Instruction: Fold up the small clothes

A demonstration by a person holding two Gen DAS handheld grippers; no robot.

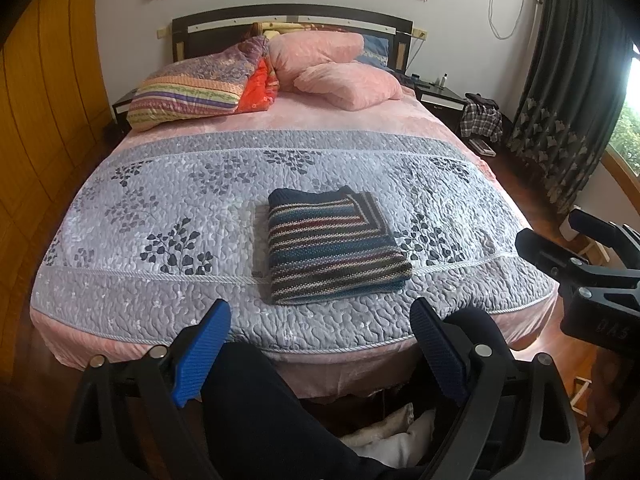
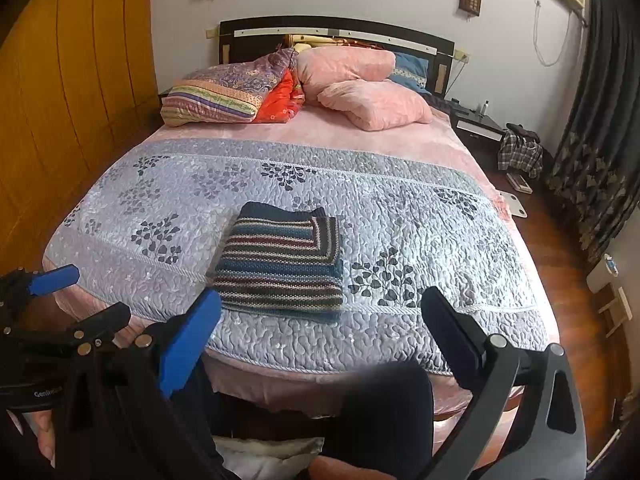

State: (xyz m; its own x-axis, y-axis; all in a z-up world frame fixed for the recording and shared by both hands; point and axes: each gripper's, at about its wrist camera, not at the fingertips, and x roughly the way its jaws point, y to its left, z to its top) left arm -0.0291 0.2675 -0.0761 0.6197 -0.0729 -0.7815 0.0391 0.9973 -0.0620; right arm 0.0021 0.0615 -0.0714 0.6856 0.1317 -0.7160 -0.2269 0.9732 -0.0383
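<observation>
A striped knit garment (image 1: 334, 246) (image 2: 282, 264) lies folded into a thick rectangle on the grey quilted bedspread (image 1: 160, 208) (image 2: 420, 220), near the foot of the bed. My left gripper (image 1: 322, 338) is open, held back from the bed's foot edge, with nothing between its fingers; it also shows at the left edge of the right wrist view (image 2: 76, 300). My right gripper (image 2: 322, 330) is open and empty, also short of the bed edge; it shows at the right of the left wrist view (image 1: 556, 240). Both are well apart from the garment.
Pink and patterned pillows (image 1: 340, 68) and a folded colourful quilt (image 1: 192, 88) lie at the headboard. A person's dark-clad legs (image 1: 264, 412) stand at the foot of the bed. A wooden wardrobe (image 1: 40, 120) is at left; a nightstand (image 1: 440, 98), checked cloth (image 1: 480, 118) and dark curtain (image 1: 568, 120) at right.
</observation>
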